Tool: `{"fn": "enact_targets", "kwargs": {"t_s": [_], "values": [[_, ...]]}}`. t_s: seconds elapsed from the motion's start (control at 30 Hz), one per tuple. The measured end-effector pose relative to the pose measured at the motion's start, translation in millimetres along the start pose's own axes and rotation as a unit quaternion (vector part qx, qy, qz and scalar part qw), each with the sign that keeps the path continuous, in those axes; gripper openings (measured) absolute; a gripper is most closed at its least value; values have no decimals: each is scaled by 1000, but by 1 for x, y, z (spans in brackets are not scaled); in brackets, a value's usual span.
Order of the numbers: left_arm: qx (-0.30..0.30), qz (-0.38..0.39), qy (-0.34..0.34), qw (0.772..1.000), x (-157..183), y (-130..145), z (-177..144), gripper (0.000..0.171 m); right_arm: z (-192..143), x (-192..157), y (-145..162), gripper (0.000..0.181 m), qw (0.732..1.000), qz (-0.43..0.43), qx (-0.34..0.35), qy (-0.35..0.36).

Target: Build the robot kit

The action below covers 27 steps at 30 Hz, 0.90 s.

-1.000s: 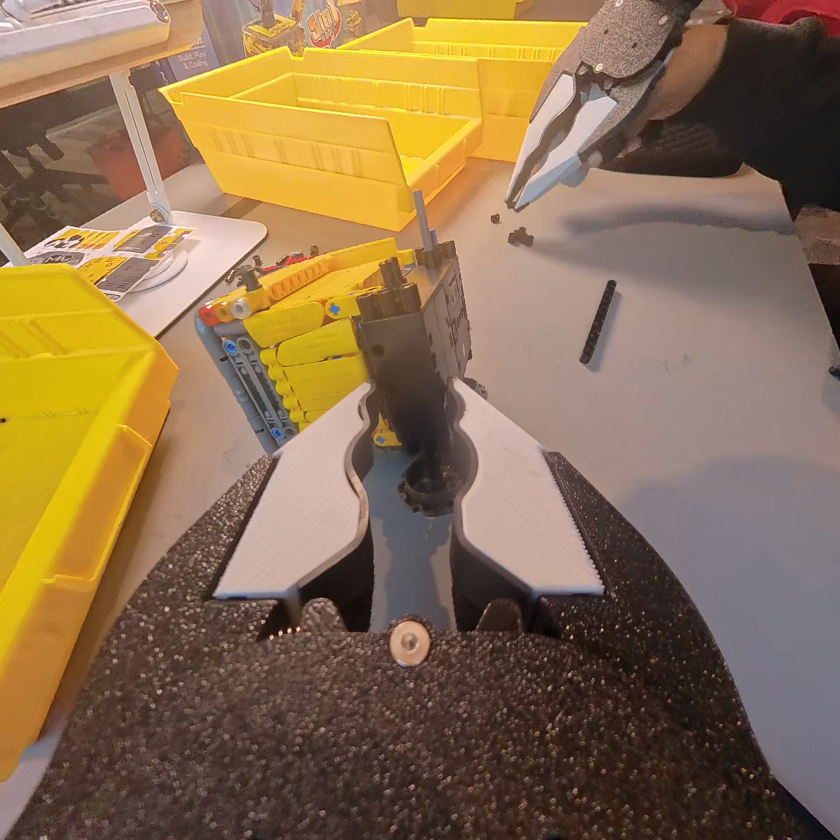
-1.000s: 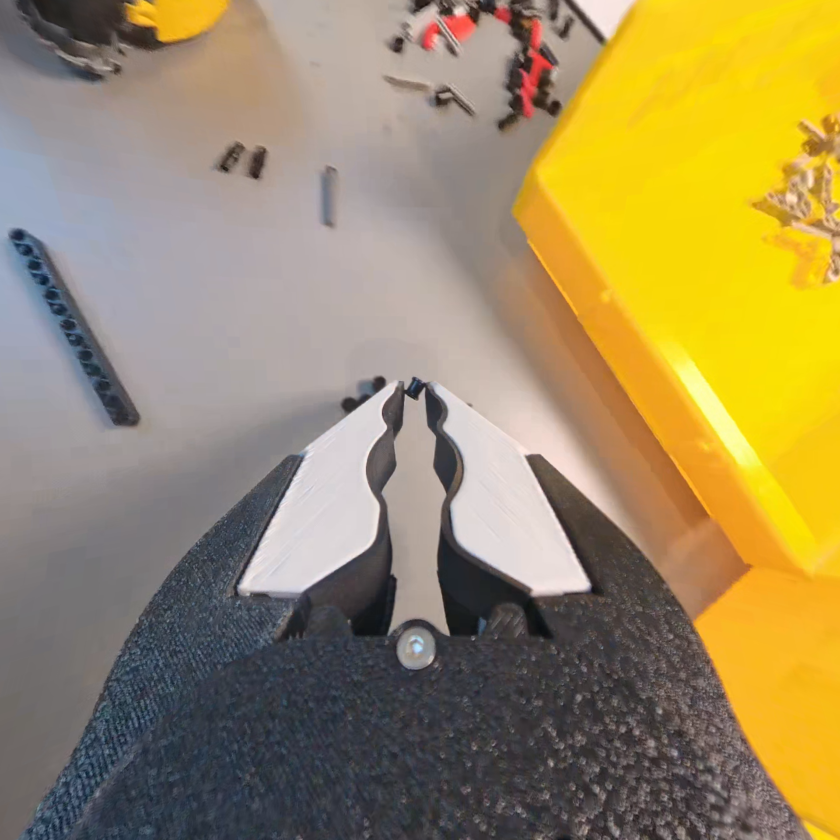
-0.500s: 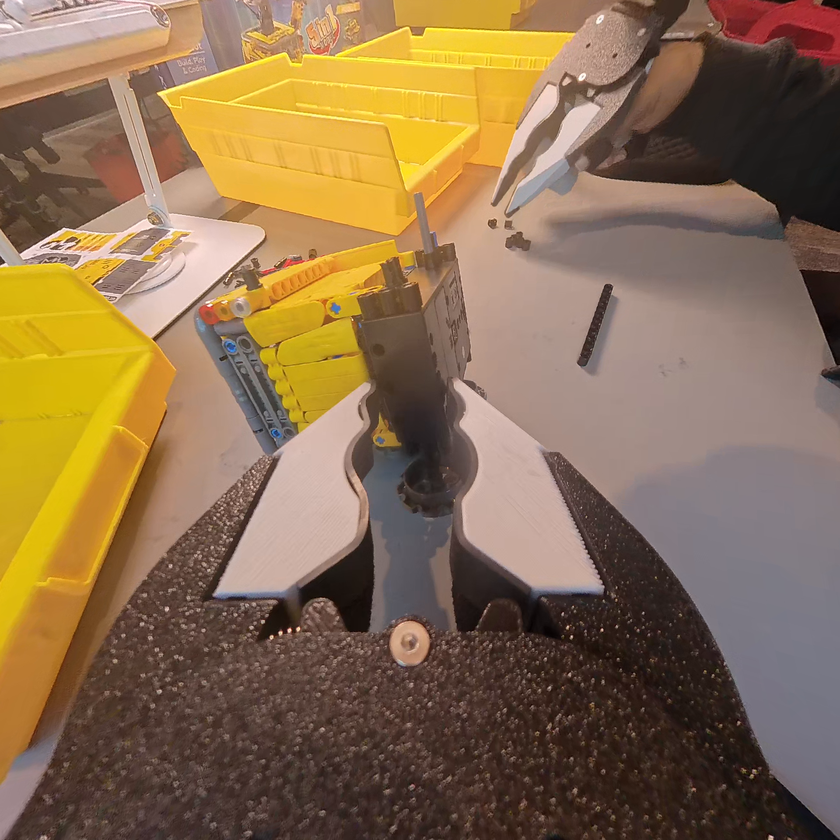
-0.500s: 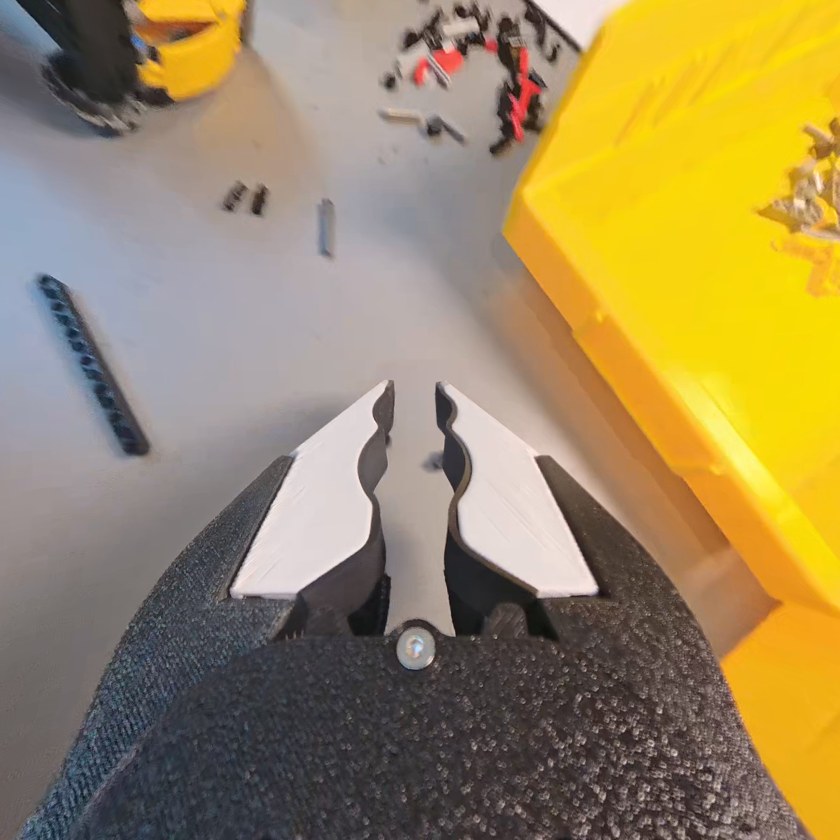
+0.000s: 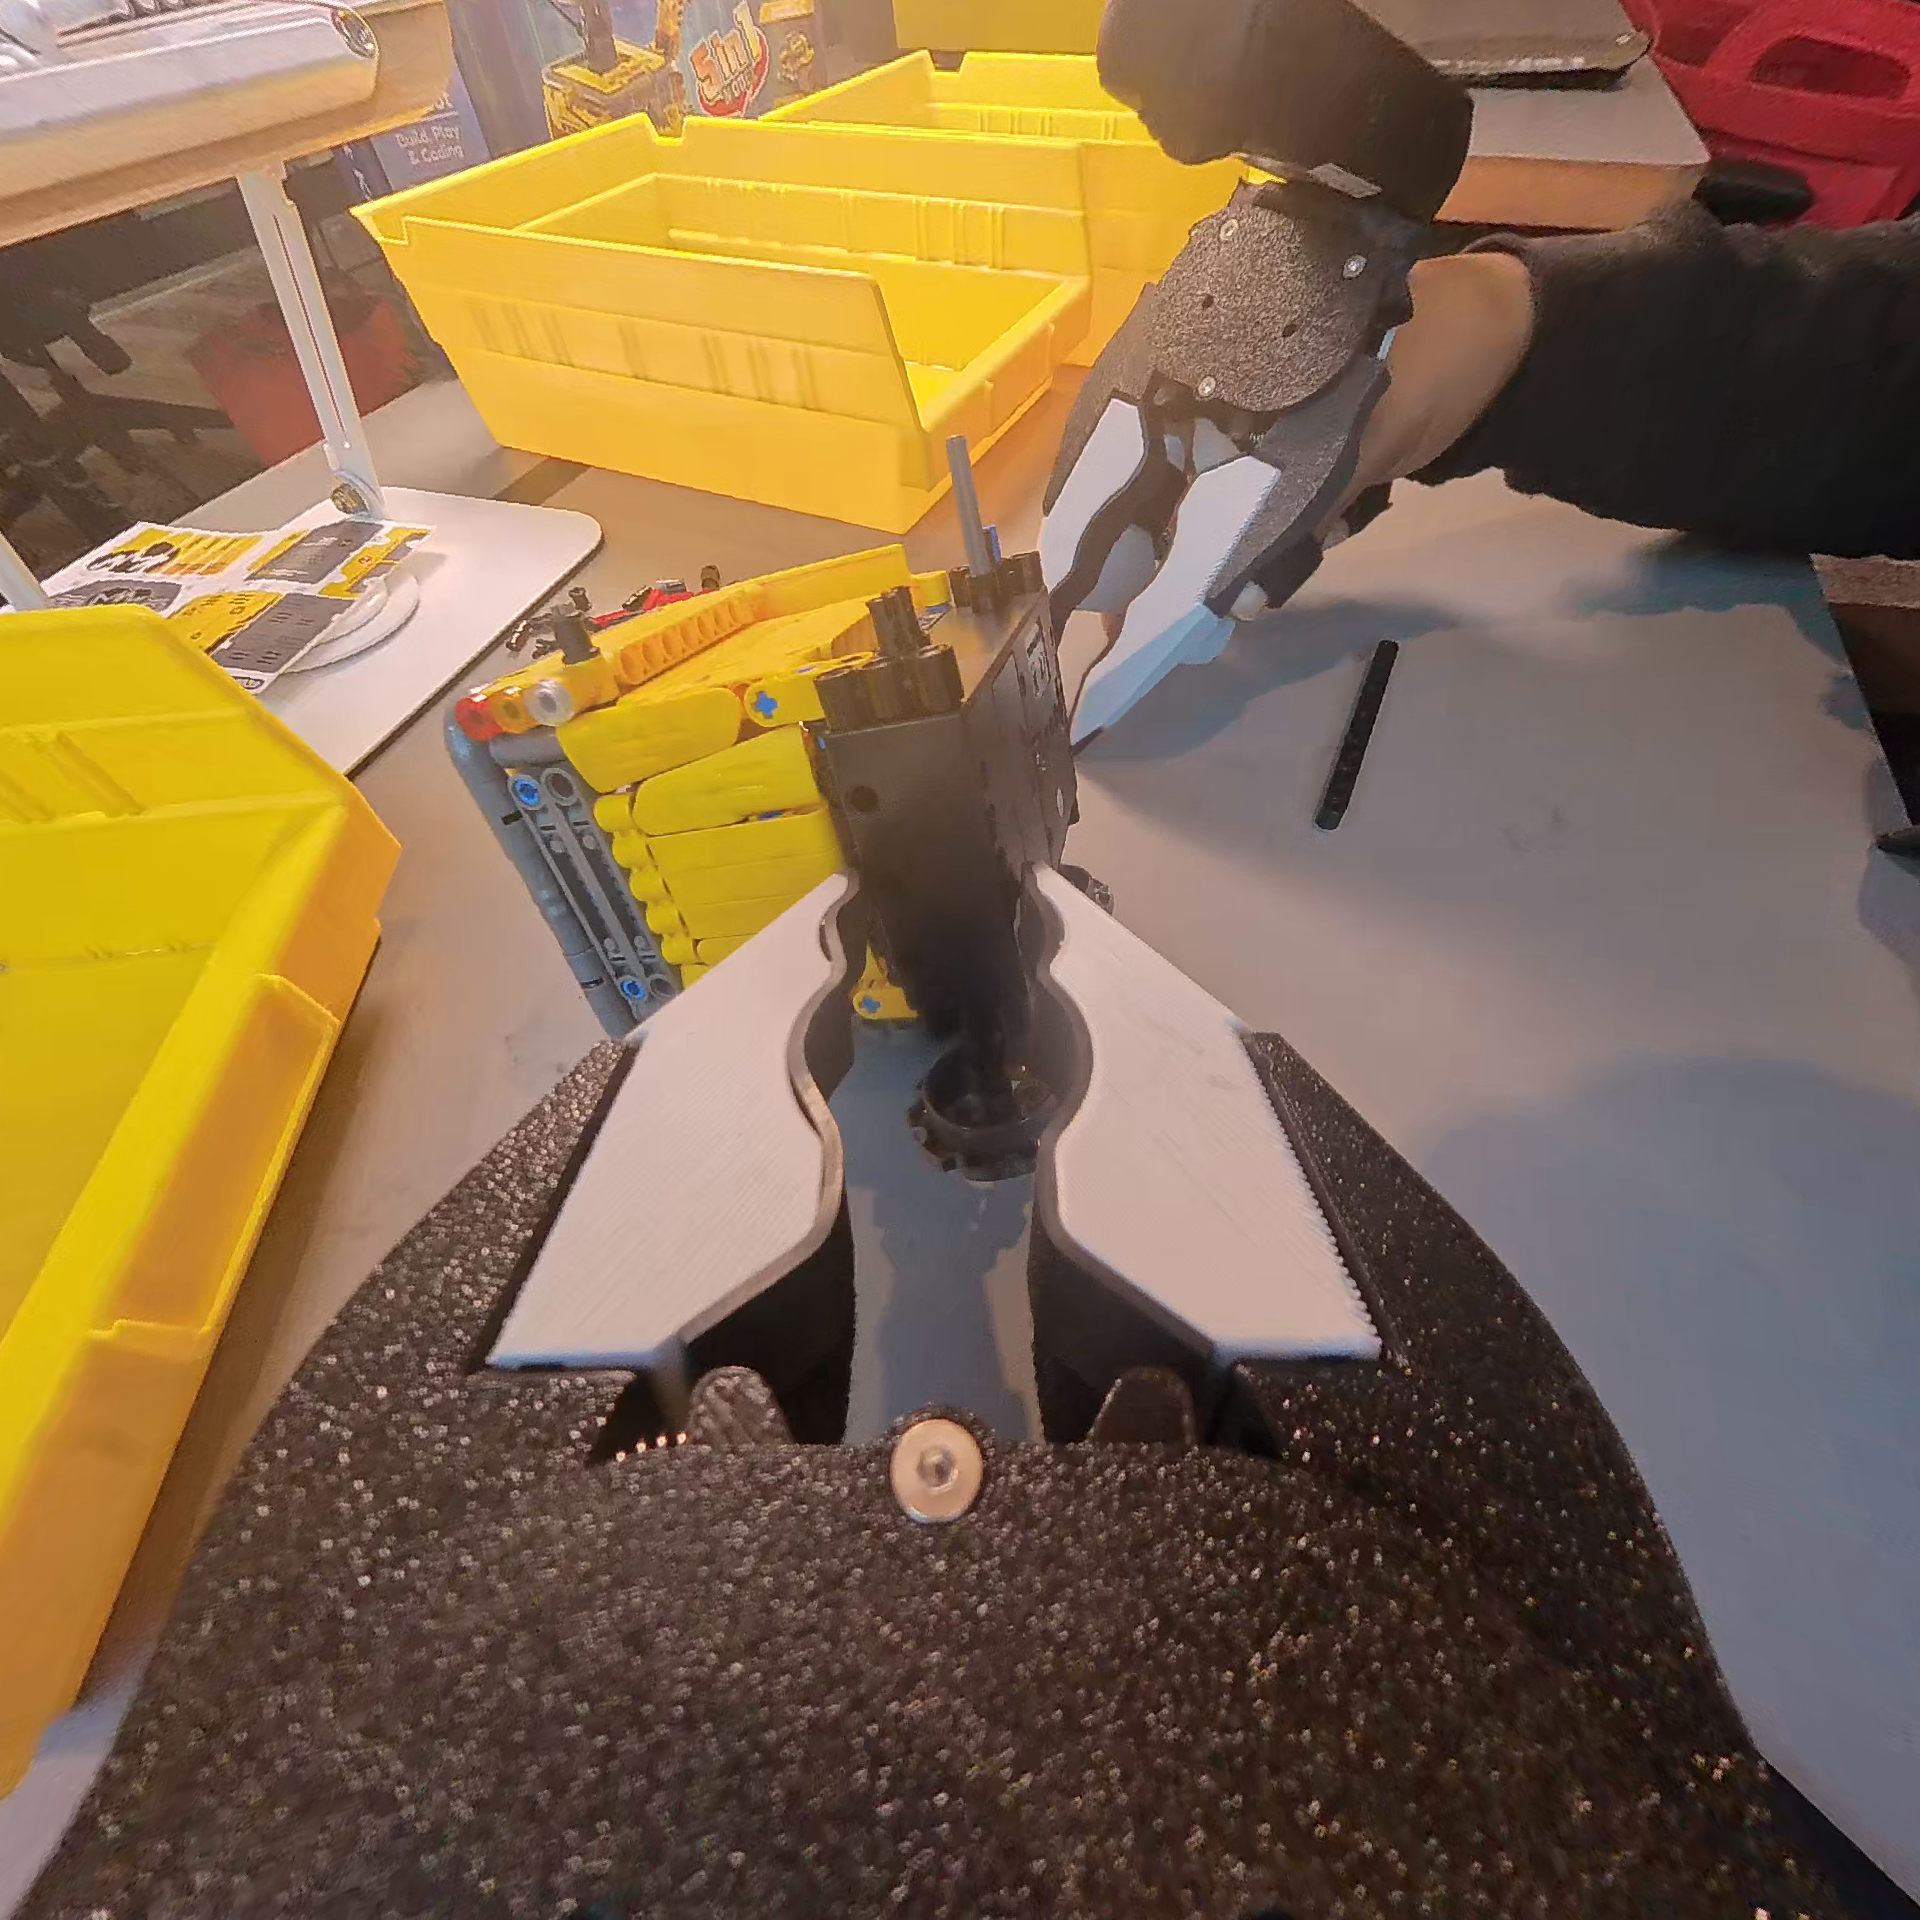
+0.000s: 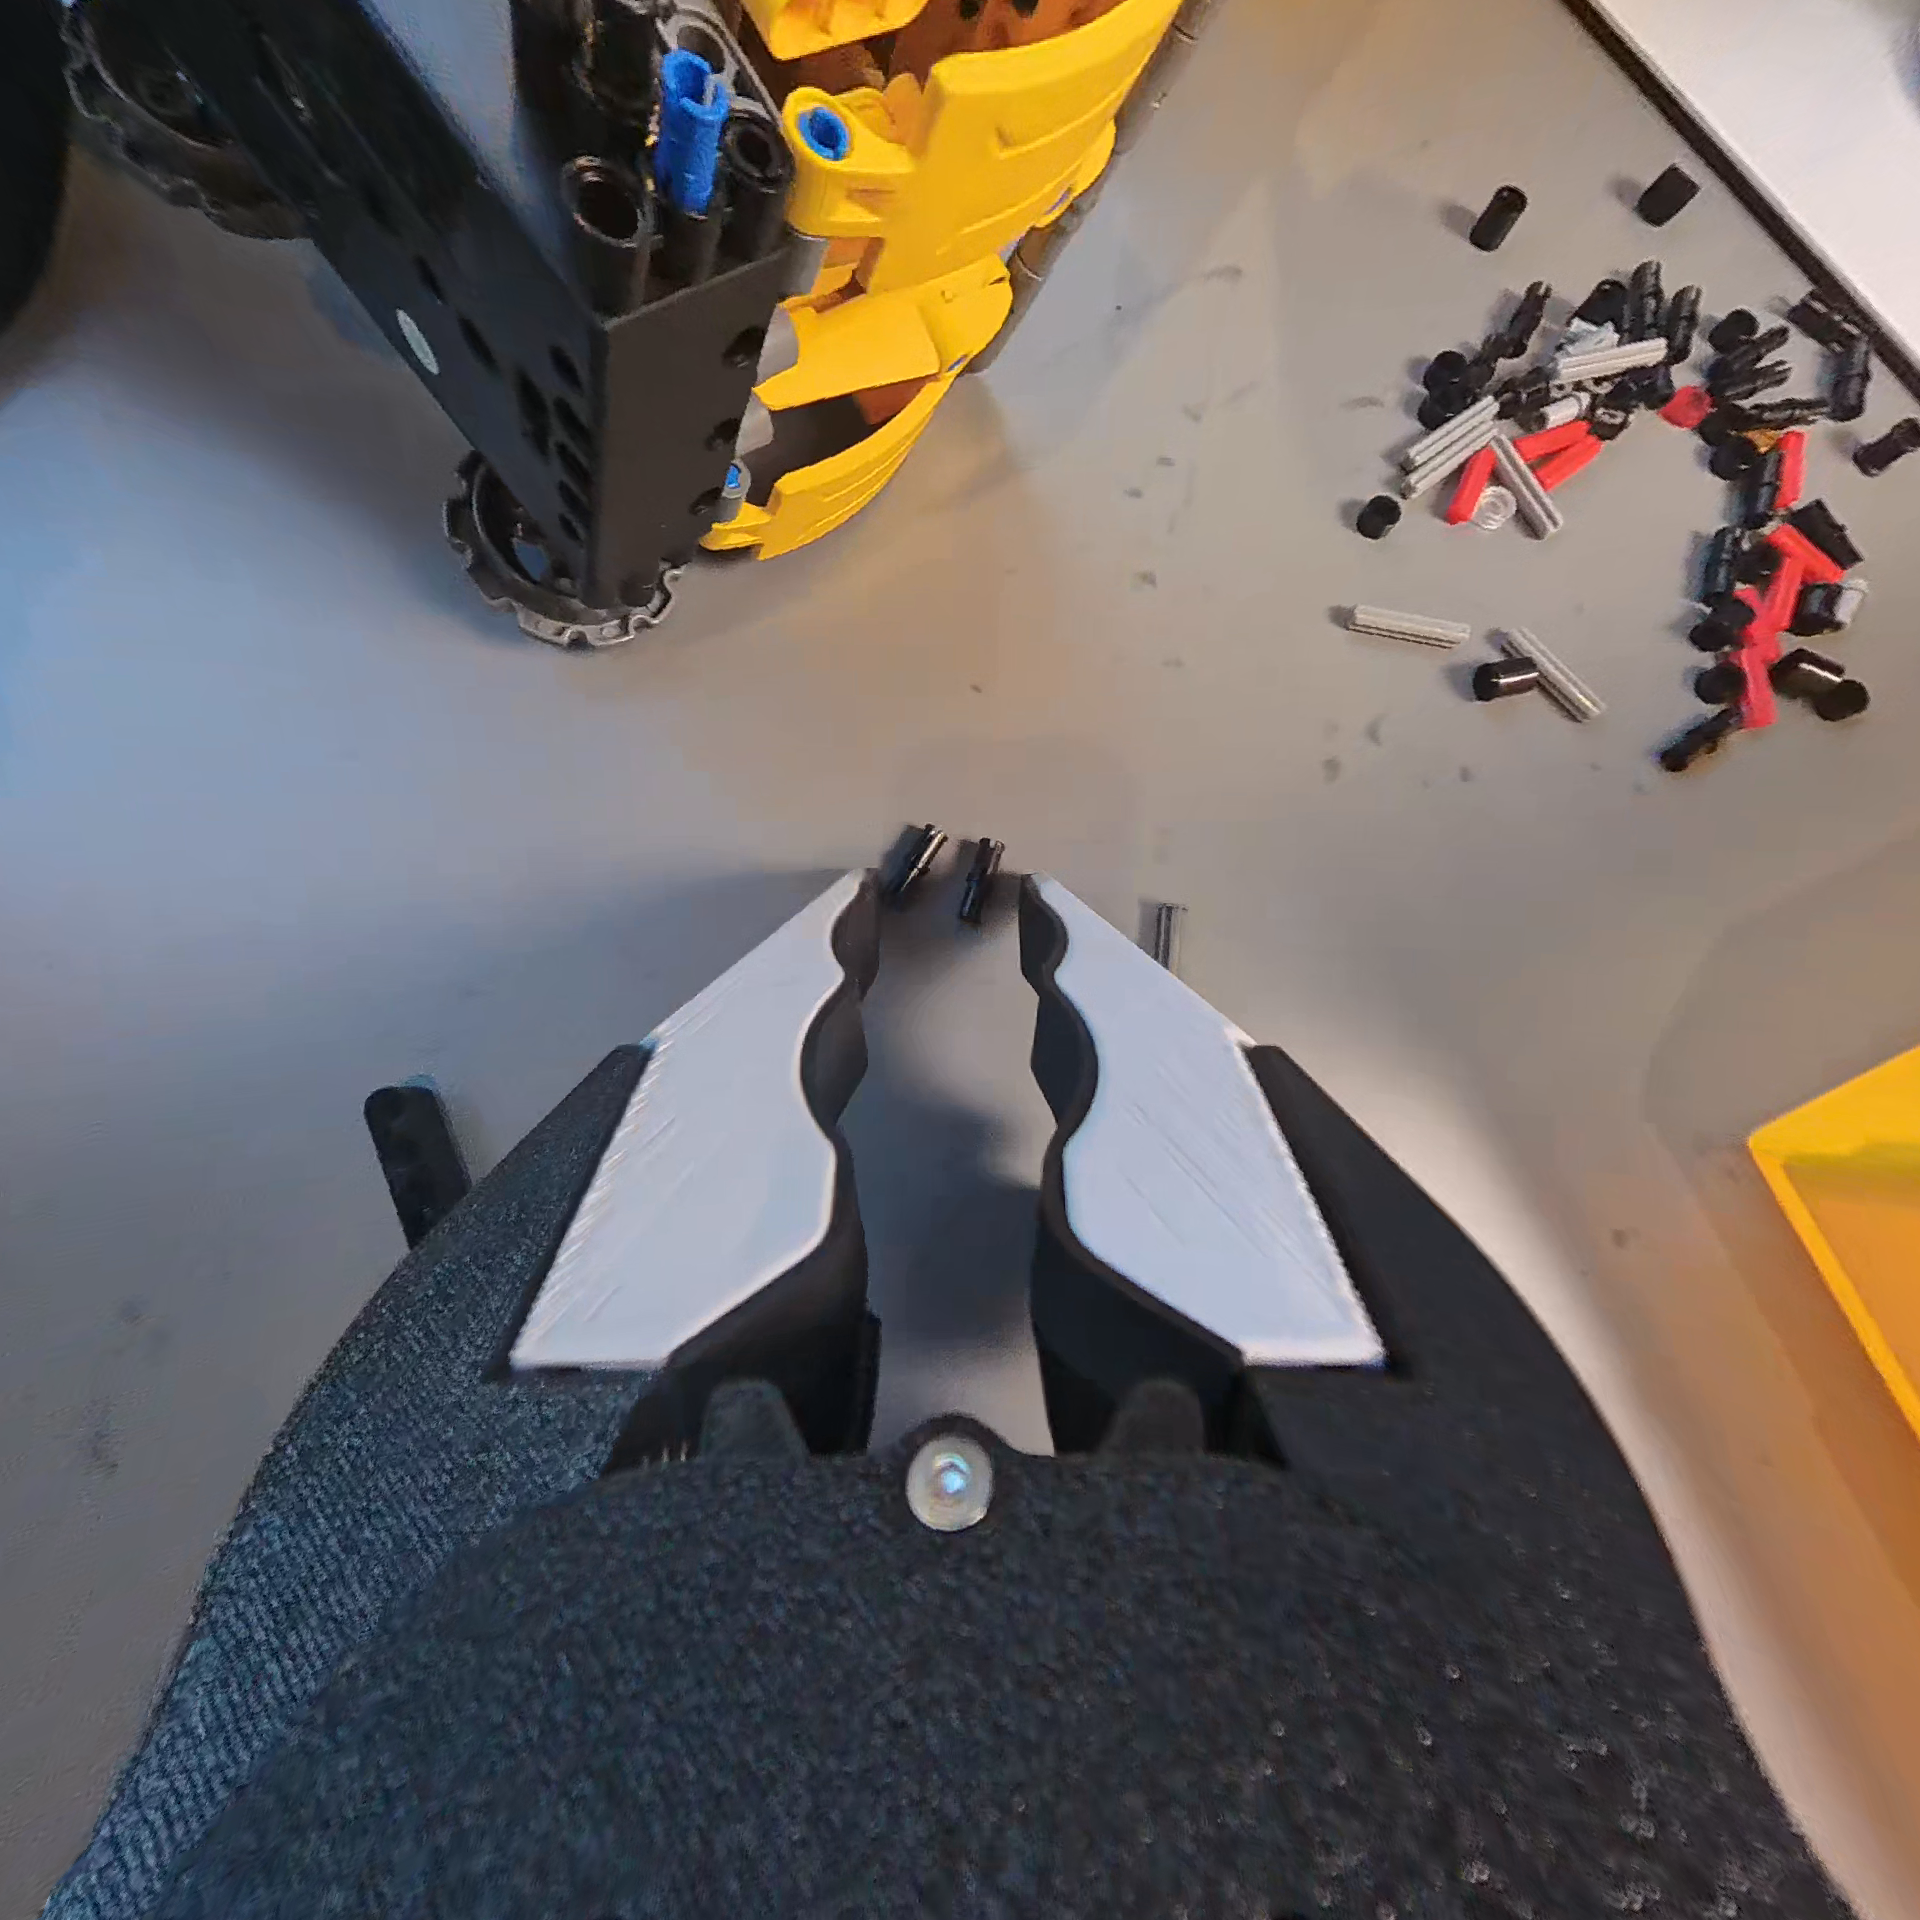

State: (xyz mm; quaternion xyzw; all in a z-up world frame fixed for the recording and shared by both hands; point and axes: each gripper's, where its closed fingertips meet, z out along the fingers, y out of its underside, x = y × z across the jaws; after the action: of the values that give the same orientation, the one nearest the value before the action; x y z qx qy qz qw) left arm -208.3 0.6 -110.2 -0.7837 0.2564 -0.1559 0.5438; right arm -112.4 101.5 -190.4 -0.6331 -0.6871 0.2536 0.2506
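The left gripper (image 5: 940, 914) is seen with its grey jaws closed on the black block of a yellow-and-black plastic brick model (image 5: 810, 790), which stands on the grey table (image 5: 1455, 1039). A black toothed wheel (image 5: 977, 1127) at the near end of the model lies between the jaws, close to their base. A thin grey axle (image 5: 966, 499) stands upright at the far top of the model.

The right gripper (image 6: 940, 888) is held over the table to the right of the model, jaws parted and holding nothing. Two small black plastic pins (image 6: 940, 862) lie on the table just beyond its fingertips; contact cannot be confirmed. A short grey pin (image 6: 1164, 925) lies just to the right of the right fingertip. In the left wrist view the right gripper (image 5: 1122, 634) is seen close beside the far right side of the model, carried by a hand (image 5: 1444, 364) in a dark sleeve.

A long black perforated beam (image 5: 1356, 732) lies on the table, right of the model. A scattered pile of small black, red and grey parts (image 6: 1662, 478) is noted on the far right in the right wrist view. Yellow plastic bins are recorded: one at near left (image 5: 156, 935), others at the far side (image 5: 727, 312). A printed sheet (image 5: 229, 582) rests on a white stand base at far left.
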Motion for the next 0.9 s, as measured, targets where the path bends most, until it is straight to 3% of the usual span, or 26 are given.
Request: {"fn": "enact_targets", "kwargs": {"t_s": [0.33,0.57,0.63,0.83,0.9], "values": [[0,-1,1,1000,0,0,0,27,3,-1,-2,11,1000,-5,-14,-7],[-1,-1,2,1000,0,0,0,27,2,1,-2,10,1000,-9,-7,-19],[-1,-1,3,1000,0,0,0,27,-6,1,-6,0,1000,-8,8,-20],[-1,-1,3,1000,0,0,1,27,-35,15,11,0,1000,-2,5,-2],[-1,0,2,1000,1,0,1,27,-36,13,13,10,1000,4,7,-9]]}}
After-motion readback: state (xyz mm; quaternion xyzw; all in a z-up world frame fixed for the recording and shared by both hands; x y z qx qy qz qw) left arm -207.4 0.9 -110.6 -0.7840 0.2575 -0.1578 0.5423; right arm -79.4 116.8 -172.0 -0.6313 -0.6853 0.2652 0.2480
